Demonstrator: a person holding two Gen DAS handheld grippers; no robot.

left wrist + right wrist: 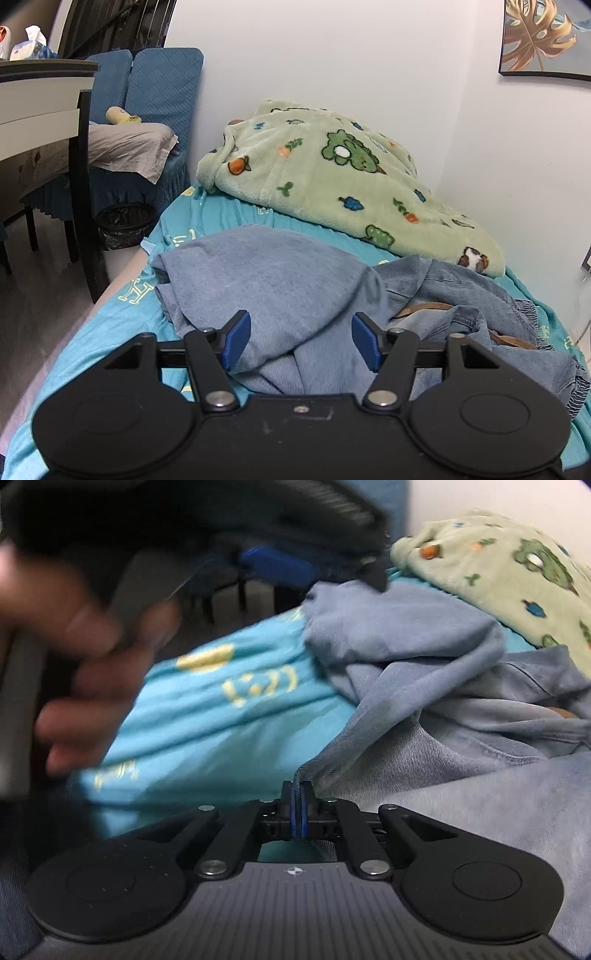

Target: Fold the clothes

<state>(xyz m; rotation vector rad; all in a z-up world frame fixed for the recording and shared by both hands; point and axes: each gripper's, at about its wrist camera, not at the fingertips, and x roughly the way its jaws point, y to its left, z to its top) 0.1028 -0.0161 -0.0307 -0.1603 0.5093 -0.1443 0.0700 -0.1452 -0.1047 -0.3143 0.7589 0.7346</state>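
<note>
Two claws, both mine, and two pieces of clothing heaped on the turquoise bed sheet (110,325): one blue shirt (273,280) and one pair of jeans (480,317) bunched against its right side. My left claw (301,341) hangs with its two blue pads spread wide, nothing between them, the shirt lying crumpled right ahead of and under the tips, a fold of it running down between the pads without being pinched. My right claw (298,805) has its pads pressed tight together on an edge of the shirt (399,646), the cloth rising taut from the tips toward the heap. From that side I see my left hand (85,686), blurred, gripping the other tool. Beyond the clothes lies one green fleece blanket (332,170) with cartoon prints, against the white wall (332,51). Off the bed's left edge stand two blue chairs (162,85) and one black bin (125,225).
</note>
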